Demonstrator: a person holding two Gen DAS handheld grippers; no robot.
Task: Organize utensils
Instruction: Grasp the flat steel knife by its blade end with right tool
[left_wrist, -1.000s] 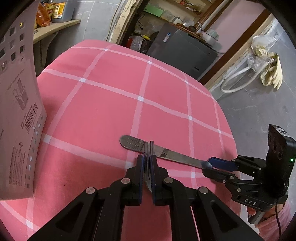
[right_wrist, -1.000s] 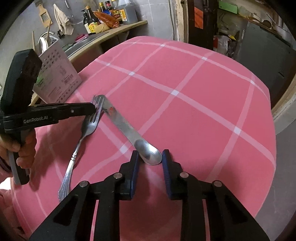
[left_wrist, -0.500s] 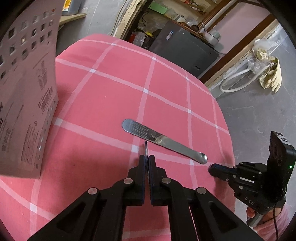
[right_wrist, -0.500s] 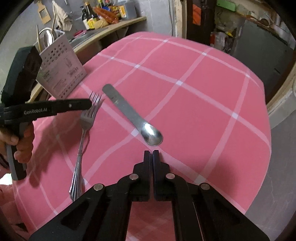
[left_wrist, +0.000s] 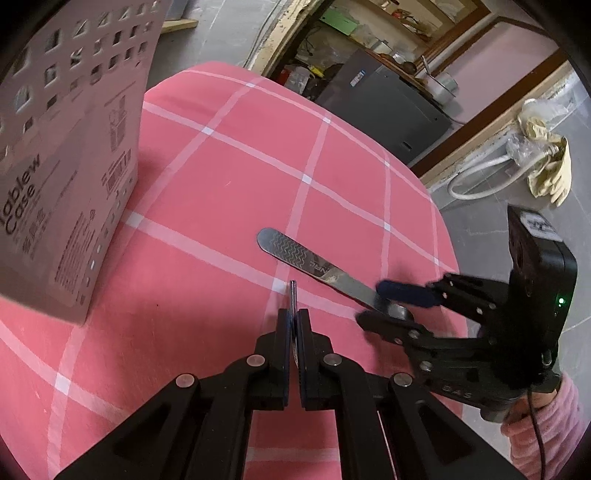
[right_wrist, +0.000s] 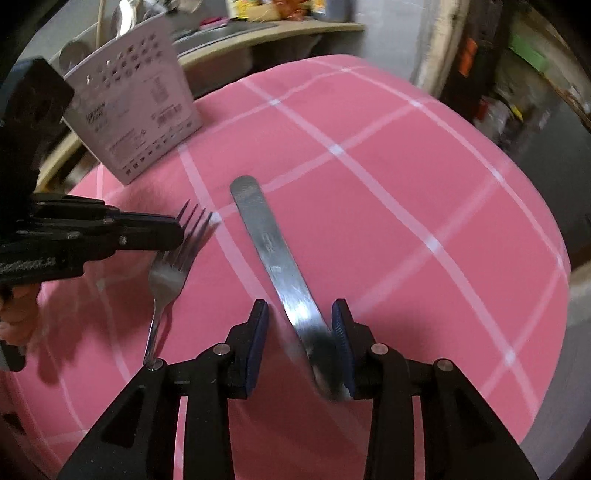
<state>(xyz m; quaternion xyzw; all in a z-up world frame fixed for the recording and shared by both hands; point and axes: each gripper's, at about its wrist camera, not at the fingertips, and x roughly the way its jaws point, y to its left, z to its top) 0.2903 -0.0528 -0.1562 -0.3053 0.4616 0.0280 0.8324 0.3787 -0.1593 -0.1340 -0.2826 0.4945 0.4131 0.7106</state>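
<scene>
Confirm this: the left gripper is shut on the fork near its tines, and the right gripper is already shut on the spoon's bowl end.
One part is wrong. The right gripper is open, not shut: the right wrist view shows its jaws apart, with the bowl end of the spoon between them. The rest holds: the left gripper is shut on the fork near its tines.

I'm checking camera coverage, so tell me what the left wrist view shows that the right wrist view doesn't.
Only the left wrist view shows the right claw from outside, open around the spoon's bowl end, and the fork edge-on between shut fingers. Only the right wrist view shows the fork's tines and handle, the left claw from the side, and utensils standing in the cutlery holder. Both show spoon, fork, holder and the pink checked tablecloth.
</scene>
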